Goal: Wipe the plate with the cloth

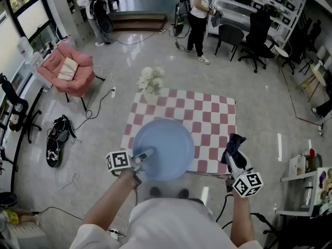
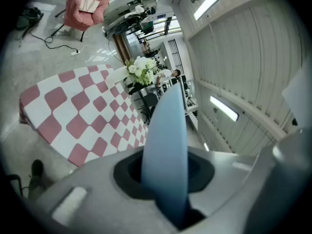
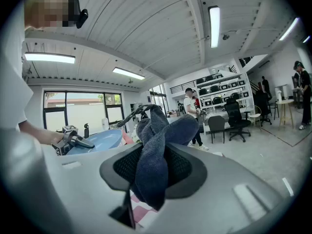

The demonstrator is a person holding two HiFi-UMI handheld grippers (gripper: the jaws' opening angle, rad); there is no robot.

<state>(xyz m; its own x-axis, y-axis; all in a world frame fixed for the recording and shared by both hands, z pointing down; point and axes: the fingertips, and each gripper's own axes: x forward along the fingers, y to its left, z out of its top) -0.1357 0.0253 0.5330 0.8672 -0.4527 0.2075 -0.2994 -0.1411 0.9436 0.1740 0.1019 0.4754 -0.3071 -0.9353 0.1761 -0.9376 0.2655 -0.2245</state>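
Here the blue plate (image 1: 165, 148) is over the checkered table (image 1: 207, 119) near edge, rim pinched in the jaws of the left gripper (image 1: 146, 154). The right gripper (image 1: 232, 157) is raised beside it w/ jaws clamped on the dark cloth (image 1: 236, 141), apart from the plate.

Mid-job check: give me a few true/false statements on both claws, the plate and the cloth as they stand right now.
1. The left claw grips the blue plate by its rim. True.
2. The right claw is empty. False: it is shut on the dark cloth.
3. The dark cloth is pressed against the blue plate. False: they are apart, with the cloth held to the plate's right.
4. White flowers stand at the table's far edge. True.
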